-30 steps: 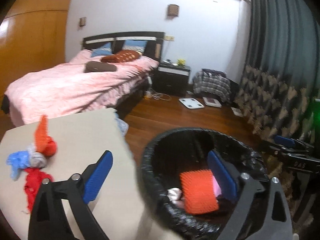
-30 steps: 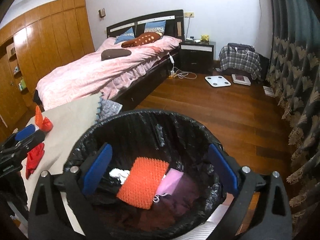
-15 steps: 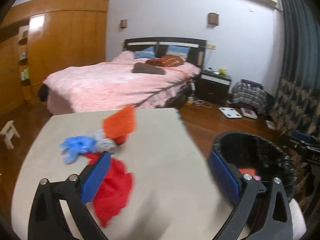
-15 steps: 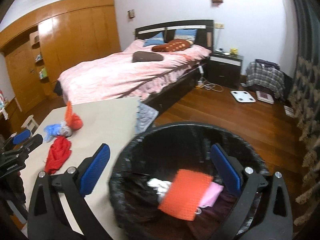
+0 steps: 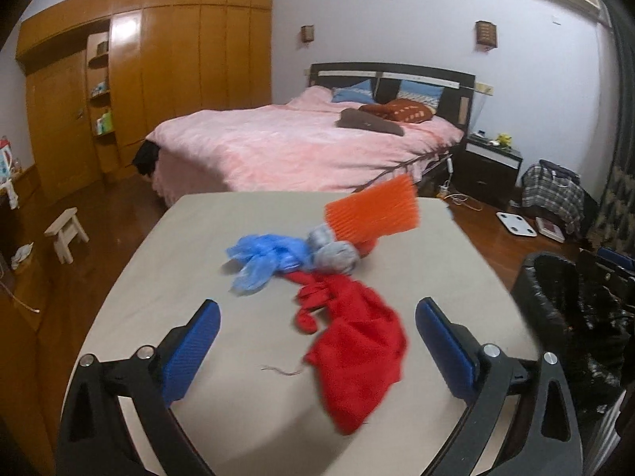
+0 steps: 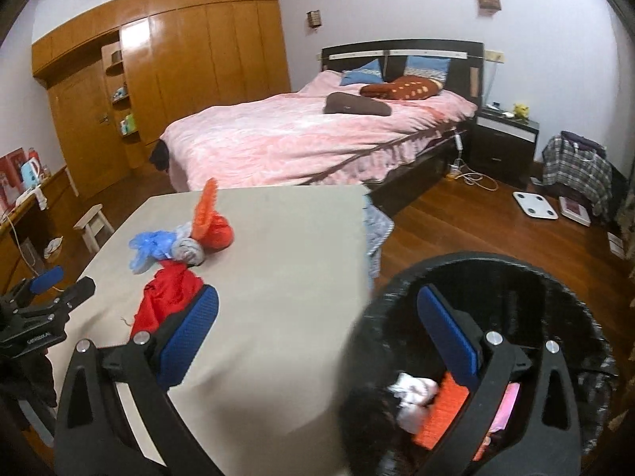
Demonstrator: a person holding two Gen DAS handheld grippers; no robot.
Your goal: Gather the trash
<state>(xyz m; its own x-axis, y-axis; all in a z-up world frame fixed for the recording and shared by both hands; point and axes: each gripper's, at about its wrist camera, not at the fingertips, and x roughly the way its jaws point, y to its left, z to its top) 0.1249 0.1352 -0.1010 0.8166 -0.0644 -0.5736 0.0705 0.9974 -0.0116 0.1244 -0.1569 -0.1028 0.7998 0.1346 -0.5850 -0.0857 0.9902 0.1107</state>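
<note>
Approaching the red cloth (image 5: 353, 353) with my left gripper (image 5: 317, 351), jaws apart and empty; next I close on it, right gripper (image 6: 317, 347) spread idle beside the bin (image 6: 563, 297).

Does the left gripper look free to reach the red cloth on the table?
Probably yes. The left gripper is open and pointed at the red cloth, which lies flat on the table between its fingers, with nothing in between.
</note>
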